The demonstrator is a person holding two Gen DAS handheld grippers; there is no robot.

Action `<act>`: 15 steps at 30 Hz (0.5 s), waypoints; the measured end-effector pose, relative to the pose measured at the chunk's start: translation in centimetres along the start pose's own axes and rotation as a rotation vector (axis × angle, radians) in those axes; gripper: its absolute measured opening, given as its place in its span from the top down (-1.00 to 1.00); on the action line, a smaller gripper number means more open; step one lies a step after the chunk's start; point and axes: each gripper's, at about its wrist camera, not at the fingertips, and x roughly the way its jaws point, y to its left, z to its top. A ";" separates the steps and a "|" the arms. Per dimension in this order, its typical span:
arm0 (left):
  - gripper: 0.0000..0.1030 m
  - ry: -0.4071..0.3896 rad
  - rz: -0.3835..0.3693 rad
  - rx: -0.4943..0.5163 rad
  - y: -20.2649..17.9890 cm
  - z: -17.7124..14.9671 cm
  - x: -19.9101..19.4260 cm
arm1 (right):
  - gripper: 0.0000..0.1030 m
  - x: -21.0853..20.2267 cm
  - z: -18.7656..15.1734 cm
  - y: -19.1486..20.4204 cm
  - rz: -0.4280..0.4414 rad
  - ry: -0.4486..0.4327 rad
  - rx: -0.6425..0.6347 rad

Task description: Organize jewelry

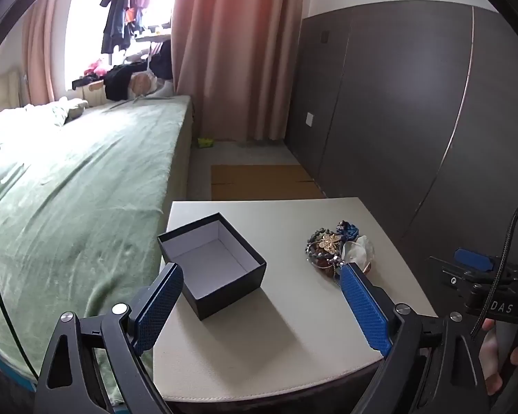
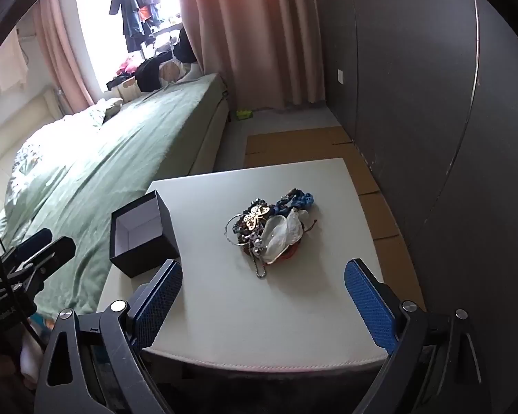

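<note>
A small white table (image 2: 293,310) stands beside a bed (image 1: 86,179) with a green cover. On the left part of the table sits a black box (image 1: 212,264) with a white inside; it has no lid on it and nothing lies in it. On the right part, well apart from the box, lies a pile of jewelry (image 2: 271,226). In the pile I can see a gold butterfly piece (image 2: 255,215) on top, a blue chain (image 2: 298,201) at the far side, a crumpled clear plastic bag (image 2: 283,233) on the right side, and a thin silver chain (image 2: 259,269) that hangs out toward the near edge.

The left gripper (image 1: 260,277) hovers over the near edge of the table, its blue fingers (image 1: 157,308) spread wide apart and holding nothing; the box is between them and a little ahead. The right gripper (image 2: 262,274) is also released, fingers (image 2: 369,302) wide apart, empty, and pointed at the jewelry pile, which lies just ahead of the fingertips without touching them.

Behind the table there are a pink curtain (image 1: 238,51), a dark wardrobe (image 1: 397,103) and flat cardboard (image 2: 293,148) on the floor.
</note>
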 end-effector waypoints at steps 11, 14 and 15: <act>-0.79 -0.003 -0.022 -0.021 0.1 -0.1 0.1 | -0.85 -1.3 -0.8 0.7 -0.024 -0.031 -0.021; -0.79 0.000 -0.019 -0.022 0.1 0.0 0.2 | -0.85 -1.3 -0.8 0.7 -0.029 -0.036 -0.022; -0.79 0.002 -0.020 -0.024 0.1 0.0 0.3 | -0.85 -1.3 -0.8 0.7 -0.030 -0.037 -0.020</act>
